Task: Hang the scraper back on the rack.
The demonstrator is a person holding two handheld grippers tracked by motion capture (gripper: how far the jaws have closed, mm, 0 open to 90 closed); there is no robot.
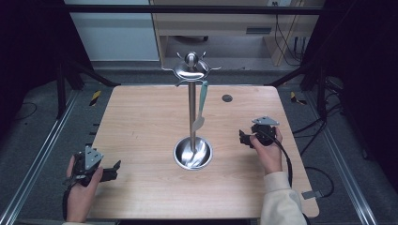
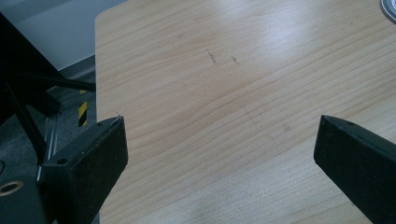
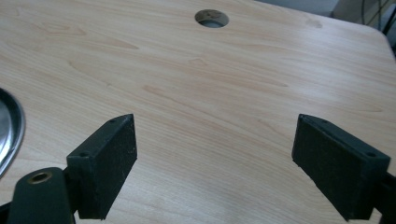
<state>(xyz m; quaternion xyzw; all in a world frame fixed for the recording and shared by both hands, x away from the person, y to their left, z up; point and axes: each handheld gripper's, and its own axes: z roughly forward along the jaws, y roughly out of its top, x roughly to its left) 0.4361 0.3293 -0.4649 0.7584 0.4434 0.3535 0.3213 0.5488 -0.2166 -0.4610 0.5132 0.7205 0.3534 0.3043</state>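
Pale wood worktop (image 1: 141, 122) carries a steel stand (image 1: 192, 112) at its middle, with a teal-handled spatula (image 1: 202, 105) hanging from a hook beside the pole above the round base. Left gripper (image 1: 110, 173) rests at the near left edge and right gripper (image 1: 244, 137) just right of the base. Both have jaws wide open and empty.

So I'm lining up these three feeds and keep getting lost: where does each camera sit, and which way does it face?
High view: above the person's side, looking forward and down on the table and utensil stand; both forearms, left gripper, right gripper.
Left gripper view: rides the left gripper, over bare wood near a corner; open jaws.
Right gripper view: rides the right gripper, facing the table hole; open jaws.
Shared: both gripper views catch the stand's base.
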